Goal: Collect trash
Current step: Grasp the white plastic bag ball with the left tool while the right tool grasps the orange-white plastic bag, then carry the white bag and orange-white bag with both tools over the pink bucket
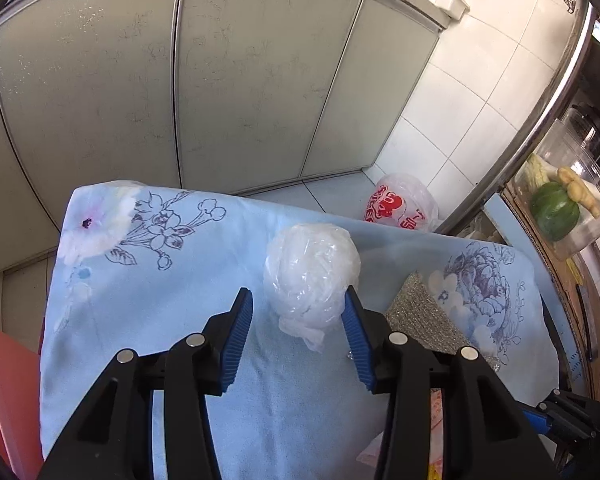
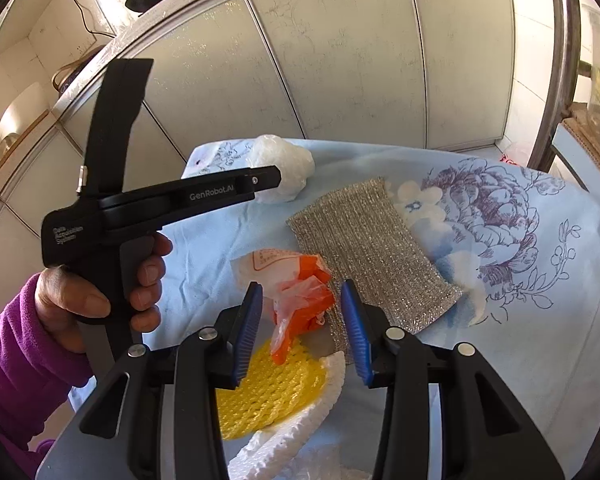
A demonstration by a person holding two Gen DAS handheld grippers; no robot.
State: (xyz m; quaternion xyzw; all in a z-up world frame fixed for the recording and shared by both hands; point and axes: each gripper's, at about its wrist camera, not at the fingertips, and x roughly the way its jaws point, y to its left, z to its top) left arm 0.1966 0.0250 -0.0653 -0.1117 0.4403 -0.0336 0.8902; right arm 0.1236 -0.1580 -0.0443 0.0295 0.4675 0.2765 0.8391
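Observation:
A ball of crumpled clear plastic [image 1: 312, 276] lies on the blue floral cloth [image 1: 148, 320]. My left gripper [image 1: 298, 304] stands open with the ball just past its fingertips and partly between them; the right fingertip [image 1: 352, 304] is against the ball's side. In the right wrist view the same ball [image 2: 284, 168] sits behind the left gripper's tip. My right gripper [image 2: 300, 288] is open around a crumpled orange and clear wrapper [image 2: 300, 300], with small gaps showing on both sides. Under the right gripper lie a yellow foam net [image 2: 268, 392] and a white foam net [image 2: 300, 420].
A silver scouring cloth [image 2: 372, 256] lies right of the wrapper. A hand in a purple sleeve [image 2: 100, 292] holds the left gripper. Grey cabinet doors [image 1: 220, 80] stand behind the table. A red-printed plastic bag [image 1: 404, 204] lies on the floor. A shelf with vegetables [image 1: 556, 208] is at right.

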